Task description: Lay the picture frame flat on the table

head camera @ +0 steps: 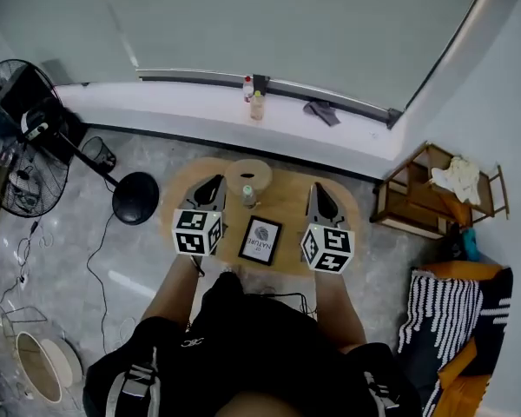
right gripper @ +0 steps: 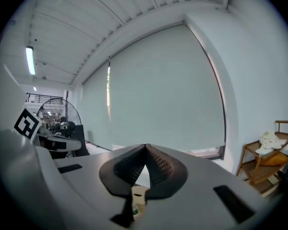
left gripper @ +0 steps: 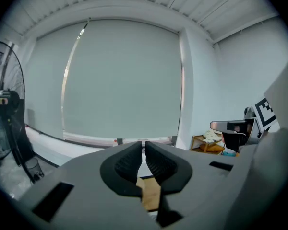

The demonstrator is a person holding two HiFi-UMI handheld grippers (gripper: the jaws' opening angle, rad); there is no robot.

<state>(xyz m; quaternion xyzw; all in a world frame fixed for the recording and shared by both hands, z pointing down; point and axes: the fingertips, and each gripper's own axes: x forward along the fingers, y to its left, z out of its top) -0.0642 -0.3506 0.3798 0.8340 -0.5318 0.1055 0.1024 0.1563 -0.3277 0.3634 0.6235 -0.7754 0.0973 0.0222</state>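
While both grippers hang over the round wooden desk (head camera: 291, 205), neither one touches anything on it. The left gripper (head camera: 215, 183) sits above the desk's left edge, and its own view shows the jaws drawn together with only a hairline between the ribbed pads and nothing caught there (left gripper: 144, 145). The right gripper (head camera: 319, 189) is above the right edge; its jaws meet at the tips, equally empty (right gripper: 145, 147).

The picture frame (head camera: 260, 240), dark-rimmed around a pale print, is at the middle of the desk's near edge, between the two grippers and clear of both. From this steep angle I cannot tell whether it stands propped or lies flat. Just beyond it, toward the desk's centre, stands a small bottle (head camera: 248, 197), and behind that, by the far edge, a round beige roll (head camera: 248, 177).

Off the desk, a standing fan (head camera: 22, 146) is on the floor to the left, and a wooden rack (head camera: 434, 194) is against the wall to the right.
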